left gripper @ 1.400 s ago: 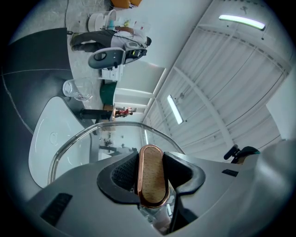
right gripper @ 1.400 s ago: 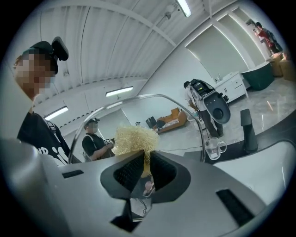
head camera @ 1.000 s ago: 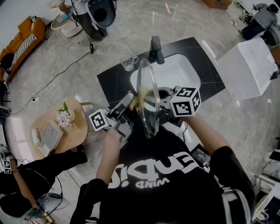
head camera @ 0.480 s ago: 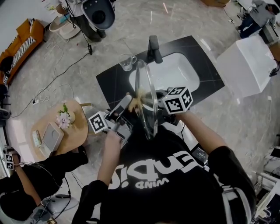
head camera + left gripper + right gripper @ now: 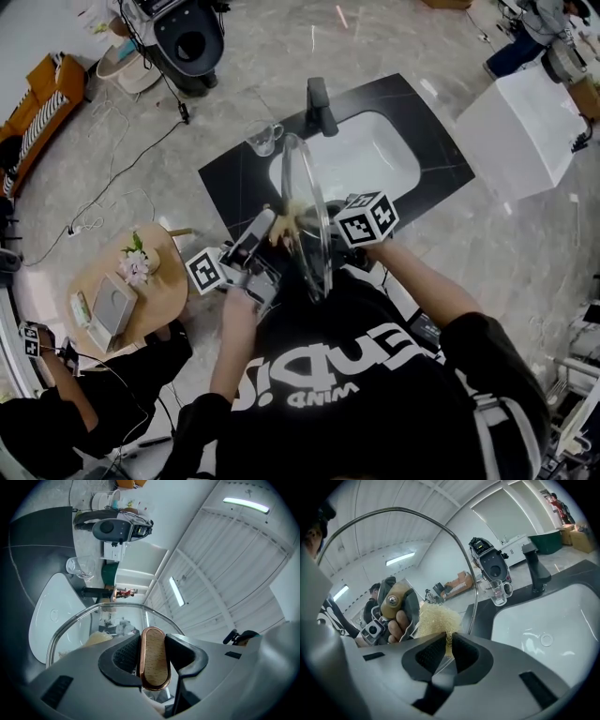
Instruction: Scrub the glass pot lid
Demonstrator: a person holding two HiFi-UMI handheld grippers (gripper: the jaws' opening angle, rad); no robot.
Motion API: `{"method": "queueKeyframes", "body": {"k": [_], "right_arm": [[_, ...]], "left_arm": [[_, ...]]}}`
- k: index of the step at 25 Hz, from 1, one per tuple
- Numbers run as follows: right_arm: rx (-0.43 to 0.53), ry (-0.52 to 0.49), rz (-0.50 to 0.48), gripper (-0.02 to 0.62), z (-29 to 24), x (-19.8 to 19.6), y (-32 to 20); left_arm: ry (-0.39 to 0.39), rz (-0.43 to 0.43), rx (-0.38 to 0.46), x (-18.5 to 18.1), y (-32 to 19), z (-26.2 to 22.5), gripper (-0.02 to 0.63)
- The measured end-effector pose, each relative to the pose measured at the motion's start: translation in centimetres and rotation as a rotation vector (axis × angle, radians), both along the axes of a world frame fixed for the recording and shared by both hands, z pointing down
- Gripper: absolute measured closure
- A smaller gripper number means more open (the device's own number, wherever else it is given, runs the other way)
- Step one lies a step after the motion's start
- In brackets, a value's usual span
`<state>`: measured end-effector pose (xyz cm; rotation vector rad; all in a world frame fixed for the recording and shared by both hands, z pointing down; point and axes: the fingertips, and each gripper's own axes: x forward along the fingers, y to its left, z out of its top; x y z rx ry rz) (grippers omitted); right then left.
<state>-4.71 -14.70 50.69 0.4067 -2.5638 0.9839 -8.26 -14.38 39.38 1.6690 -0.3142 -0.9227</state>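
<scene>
The glass pot lid [image 5: 306,211] stands on edge over the counter in front of the person's chest. My left gripper [image 5: 154,649] is shut on its wooden, copper-rimmed handle [image 5: 155,667], on the lid's left side in the head view. My right gripper [image 5: 449,649] is shut on a pale yellow fibrous scrubber [image 5: 437,619], which lies against the glass just inside the metal rim [image 5: 461,555]. From the head view the scrubber [image 5: 290,221] shows at the lid's middle, and the right gripper's marker cube [image 5: 367,217] sits just right of the lid.
Beyond the lid, a white sink [image 5: 361,159] is set in a black counter [image 5: 234,183] with a black faucet [image 5: 319,105]. A glass mug [image 5: 262,137] stands left of the faucet. A small round wooden table [image 5: 141,281] is at the left.
My right gripper with the scrubber has shifted a little left, closer against the lid. The left gripper keeps its hold on the handle and the lid stays upright.
</scene>
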Motion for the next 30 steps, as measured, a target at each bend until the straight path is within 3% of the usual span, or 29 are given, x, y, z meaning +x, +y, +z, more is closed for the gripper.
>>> {"method": "queueKeyframes", "body": {"k": [9,16,20,30], "right_arm": [[0.018,-0.078,0.152,0.558,-2.5,3.8,-2.2],[0.029,-0.097,0.292,0.558,-3.8,9.1,-3.1],[0.048,-0.096,0.307,0.558,-4.5,9.8,-3.1],[0.088,-0.129,0.355,0.558,-6.4,11.1,-2.7]], "left_arm": [[0.005,-0.050,-0.002,-2.3,0.3,0.2,0.430],[-0.062,-0.128,-0.047,-5.9,1.2,2.1,0.430],[-0.173,-0.182,-0.062,-6.9,1.2,2.9,0.430],[-0.602,-0.235,-0.106,-6.1,1.2,4.1,0.430]]}}
